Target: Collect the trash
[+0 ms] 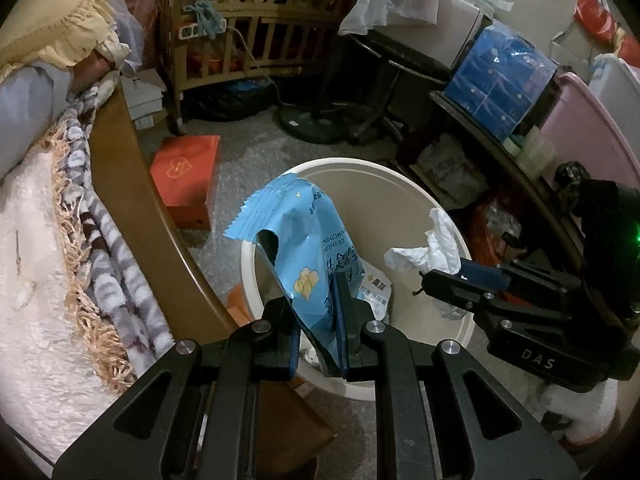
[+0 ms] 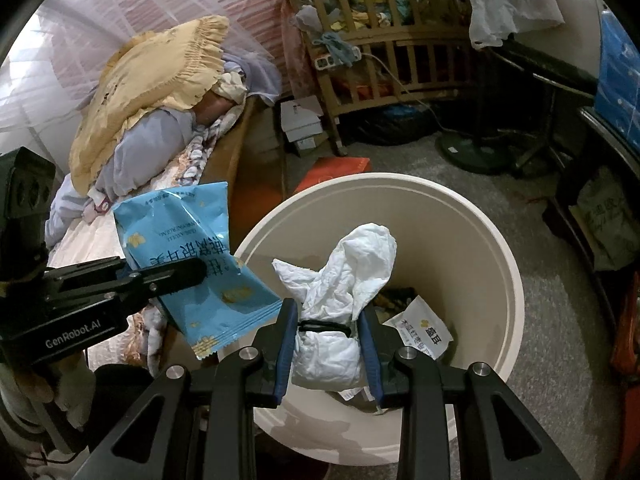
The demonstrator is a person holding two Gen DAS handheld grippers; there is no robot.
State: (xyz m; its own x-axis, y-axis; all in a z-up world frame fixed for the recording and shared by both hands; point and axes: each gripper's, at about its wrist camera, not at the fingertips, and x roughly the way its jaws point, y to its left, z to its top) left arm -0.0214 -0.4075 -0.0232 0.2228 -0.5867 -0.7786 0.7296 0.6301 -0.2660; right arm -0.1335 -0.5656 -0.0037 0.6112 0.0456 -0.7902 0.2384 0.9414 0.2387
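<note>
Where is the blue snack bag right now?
The blue snack bag is pinched in the left hand-held gripper, held up over the near-left rim of the beige bin, beside the bed.

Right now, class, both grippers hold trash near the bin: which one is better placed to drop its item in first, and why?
Right. The right gripper holds the crumpled tissue directly above the bin opening. The left gripper holds the blue wrapper over the bin's near rim, so it might catch.

Wooden crib (image 1: 256, 28) behind, bed (image 1: 132, 208) left, grey floor (image 1: 256, 160).
</note>
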